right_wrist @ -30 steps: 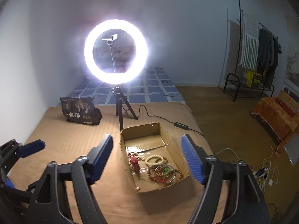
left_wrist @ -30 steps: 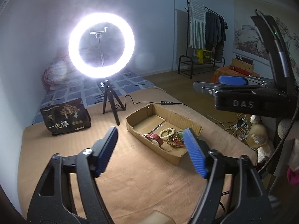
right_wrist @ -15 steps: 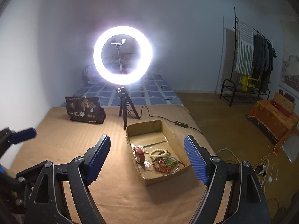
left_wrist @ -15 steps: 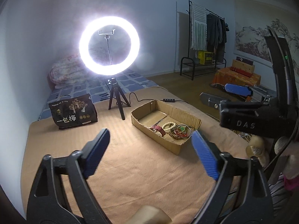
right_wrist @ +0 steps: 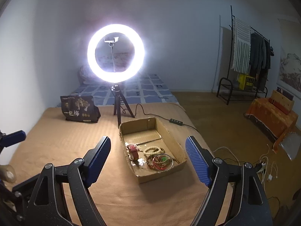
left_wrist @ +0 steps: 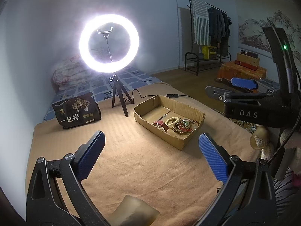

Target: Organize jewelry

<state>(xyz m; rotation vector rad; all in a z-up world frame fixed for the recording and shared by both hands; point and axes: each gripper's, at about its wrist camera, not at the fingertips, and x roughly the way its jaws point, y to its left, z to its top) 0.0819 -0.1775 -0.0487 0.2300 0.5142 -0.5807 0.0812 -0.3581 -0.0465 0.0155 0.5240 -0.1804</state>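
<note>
- Standing behind the shallow brown cardboard box (right_wrist: 153,148) of beaded bracelets (right_wrist: 160,159) is a glowing white ring light (right_wrist: 115,52) beside a black snack bag (right_wrist: 80,109).
- You are holding the left gripper (left_wrist: 150,159) and right gripper (right_wrist: 148,160) spread wide, gripping nothing, above the tan blanket (right_wrist: 65,143).

Setting: home bedroom. Evidence: bed (right_wrist: 150,92) with blue check cover at 12 o'clock, rolled quilt (left_wrist: 65,71) at its head; clothes rack (right_wrist: 248,56) with hung garments at 2 o'clock; landscape scroll (left_wrist: 263,32) on wall; wood floor (right_wrist: 207,109). Lit ring light (right_wrist: 115,52) on tripod, 12 o'clock.
</note>
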